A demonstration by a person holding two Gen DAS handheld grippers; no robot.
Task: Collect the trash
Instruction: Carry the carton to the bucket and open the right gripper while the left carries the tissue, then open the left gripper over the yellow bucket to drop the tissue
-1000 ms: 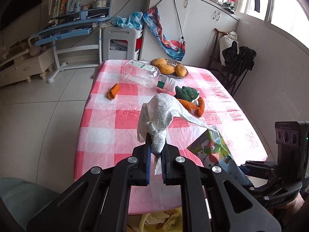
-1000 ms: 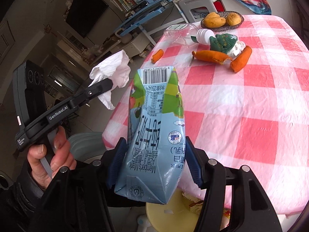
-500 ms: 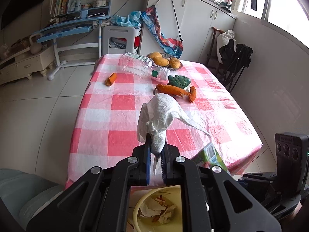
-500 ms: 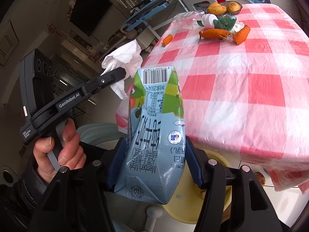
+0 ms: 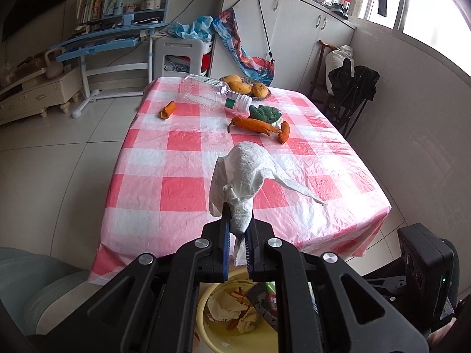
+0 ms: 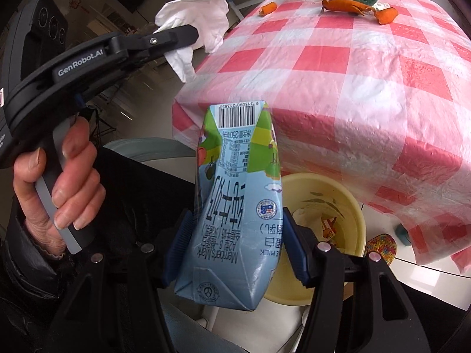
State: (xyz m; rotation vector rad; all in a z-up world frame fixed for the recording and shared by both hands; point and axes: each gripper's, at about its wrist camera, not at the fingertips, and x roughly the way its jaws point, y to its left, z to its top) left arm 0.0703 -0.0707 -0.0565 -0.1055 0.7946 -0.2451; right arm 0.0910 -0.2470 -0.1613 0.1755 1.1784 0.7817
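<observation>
Both grippers have pulled back off the checkered table (image 5: pixel 182 188) since a second ago, so now the yellow bin (image 6: pixel 353 206) sits right under them. Left gripper (image 5: pixel 238 235) still pinches the crumpled tissue (image 5: pixel 244 173) tight; right gripper (image 6: pixel 235 235) stays clamped on the milk carton (image 6: pixel 238 194). The bin has crumpled paper and orange peel scraps in it.
</observation>
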